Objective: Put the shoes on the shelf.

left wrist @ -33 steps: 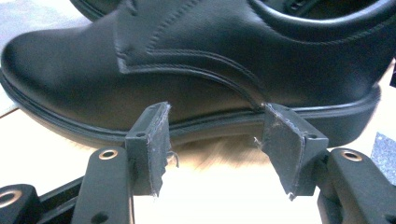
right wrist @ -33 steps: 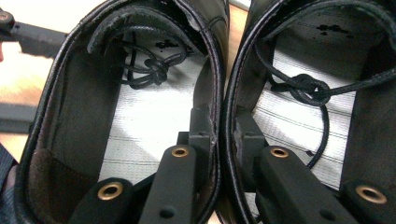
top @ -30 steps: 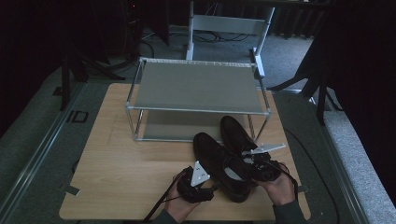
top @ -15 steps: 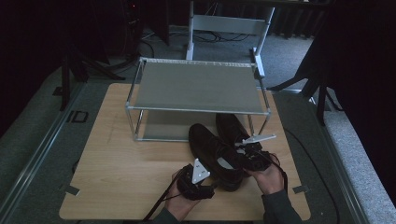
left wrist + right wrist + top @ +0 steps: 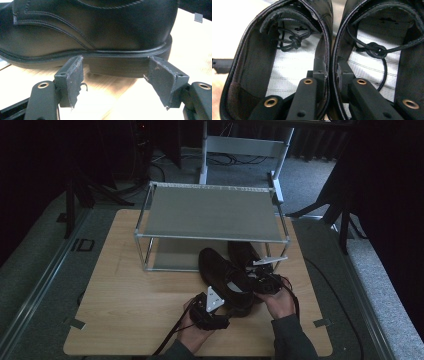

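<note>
While the pair of black shoes (image 5: 227,277) stood side by side on the bench (image 5: 125,290), toes just under the metal rack (image 5: 212,215), the right claw (image 5: 329,72) pinched their two inner walls together, one jaw inside each shoe. The left claw (image 5: 113,80) sat at the near shoe's heel (image 5: 117,67), jaws just spreading, pads clear of the sole.
</note>
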The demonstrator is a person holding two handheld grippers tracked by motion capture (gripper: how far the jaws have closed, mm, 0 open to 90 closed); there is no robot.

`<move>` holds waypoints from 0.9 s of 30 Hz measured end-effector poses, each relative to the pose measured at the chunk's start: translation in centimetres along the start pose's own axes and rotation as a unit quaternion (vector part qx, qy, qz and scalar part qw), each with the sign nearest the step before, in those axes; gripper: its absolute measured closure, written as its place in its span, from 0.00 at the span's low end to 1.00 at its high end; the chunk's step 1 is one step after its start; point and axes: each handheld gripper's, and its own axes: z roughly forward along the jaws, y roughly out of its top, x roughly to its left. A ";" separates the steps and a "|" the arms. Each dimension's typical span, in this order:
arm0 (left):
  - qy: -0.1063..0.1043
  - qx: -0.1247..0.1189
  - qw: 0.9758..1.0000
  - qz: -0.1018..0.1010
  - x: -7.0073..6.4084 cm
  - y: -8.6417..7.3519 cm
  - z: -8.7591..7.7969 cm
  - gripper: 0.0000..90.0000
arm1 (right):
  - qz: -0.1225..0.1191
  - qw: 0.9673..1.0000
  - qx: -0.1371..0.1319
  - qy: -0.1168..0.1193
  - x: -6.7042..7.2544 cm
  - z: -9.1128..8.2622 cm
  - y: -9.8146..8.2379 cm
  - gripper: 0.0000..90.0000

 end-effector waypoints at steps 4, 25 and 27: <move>-0.001 0.000 1.000 0.000 0.1 0.0 0.2 0.32 | 0.001 1.000 -0.002 -0.009 0.2 0.3 0.5 0.90; 0.018 0.006 1.000 -0.017 1.7 0.8 1.8 0.22 | 0.034 0.999 -0.026 -0.018 0.4 2.1 2.7 0.90; 0.026 0.009 0.999 -0.018 1.9 0.9 2.2 0.20 | 0.039 0.999 -0.031 -0.019 0.4 2.3 2.9 0.90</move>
